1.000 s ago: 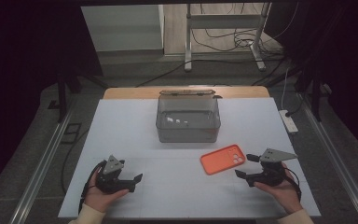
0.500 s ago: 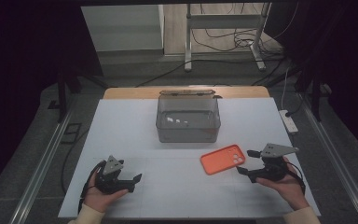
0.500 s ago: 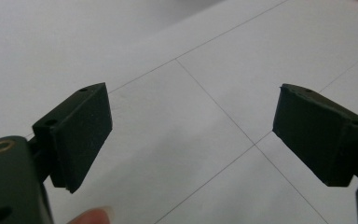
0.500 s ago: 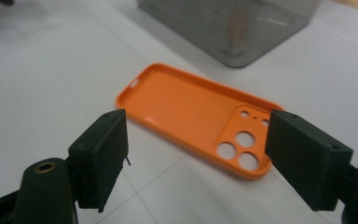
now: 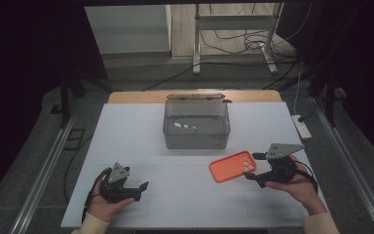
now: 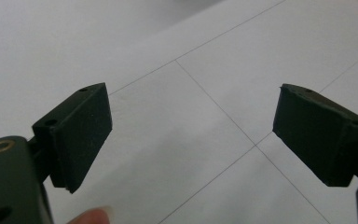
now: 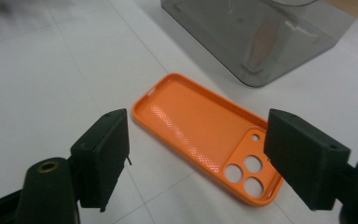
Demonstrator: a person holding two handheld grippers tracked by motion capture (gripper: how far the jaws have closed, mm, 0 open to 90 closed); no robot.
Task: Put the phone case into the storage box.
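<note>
Hovering just past the camera end of the orange phone case (image 7: 205,135), the right gripper (image 5: 259,170) stood with its jaws spread wide and nothing between the pads. That was the approach step, by the look of it: the grasp had not been made. The case lay flat on the white table (image 5: 126,131), hollow side up, its three lens holes toward the gripper, in front of the smoky clear bin (image 5: 196,124) and a little to that bin's right, near but not touching it.

Over on the near left of the bin, well apart from it, the left gripper (image 5: 137,188) rested low on the table, jaws likewise wide apart over bare surface, holding nothing. It seemed to be waiting its turn.

The next move, as a judgement, called for the right gripper to drop and line its pads across the case's thin rim. A flat, shallow shell gives little to bite on, so one pad would probably need to hook the raised edge. The open bin behind looked the likely destination, though that was only a guess.

As for writing: no brand, label or lettering could be read on the case, the bin or the grippers. Small pale specks showed on the bin, too small to read.
</note>
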